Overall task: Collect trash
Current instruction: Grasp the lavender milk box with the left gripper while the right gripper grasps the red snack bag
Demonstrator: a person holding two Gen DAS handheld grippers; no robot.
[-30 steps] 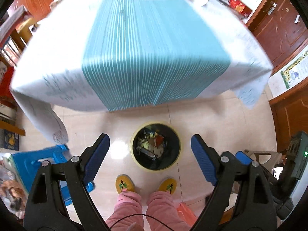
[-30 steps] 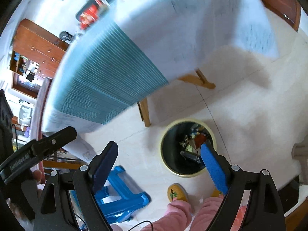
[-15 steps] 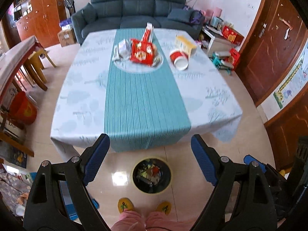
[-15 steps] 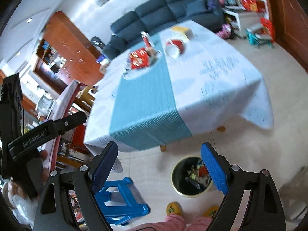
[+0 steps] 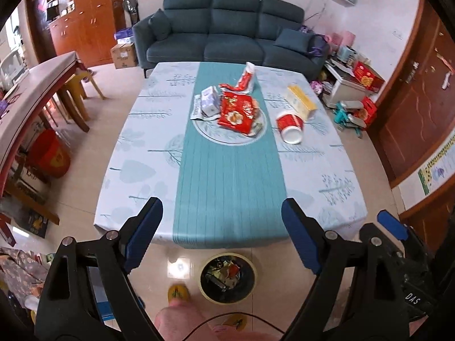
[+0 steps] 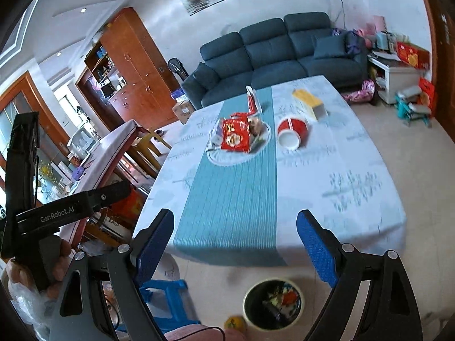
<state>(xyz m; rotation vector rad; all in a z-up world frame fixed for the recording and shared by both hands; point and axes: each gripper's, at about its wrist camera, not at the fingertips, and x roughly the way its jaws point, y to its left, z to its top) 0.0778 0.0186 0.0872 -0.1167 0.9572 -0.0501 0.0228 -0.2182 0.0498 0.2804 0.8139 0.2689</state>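
Note:
Trash lies at the far half of the table (image 5: 136, 170): a red snack bag (image 5: 237, 110) (image 6: 235, 136) and a pale wrapper (image 5: 209, 102) on a round plate (image 5: 216, 137), a tipped red paper cup (image 5: 290, 125) (image 6: 293, 132), a yellow box (image 5: 301, 101) (image 6: 310, 103) and a red-white upright packet (image 5: 248, 77). A black bin (image 5: 227, 277) (image 6: 274, 304) with rubbish in it stands on the floor before the table. My left gripper (image 5: 221, 221) and right gripper (image 6: 234, 236) hang open and empty above the table's near edge.
A dark sofa (image 5: 227, 34) stands behind the table. A blue stool (image 6: 167, 298) sits on the floor at left, by a wooden side table (image 5: 34, 85). Boxes and toys (image 5: 355, 105) crowd the right wall. The person's slippers (image 5: 177, 292) stand by the bin.
Both grippers have risen and tilted up from over the bin, so the whole tabletop and sofa have come into view. Their jaws have stayed open and empty.

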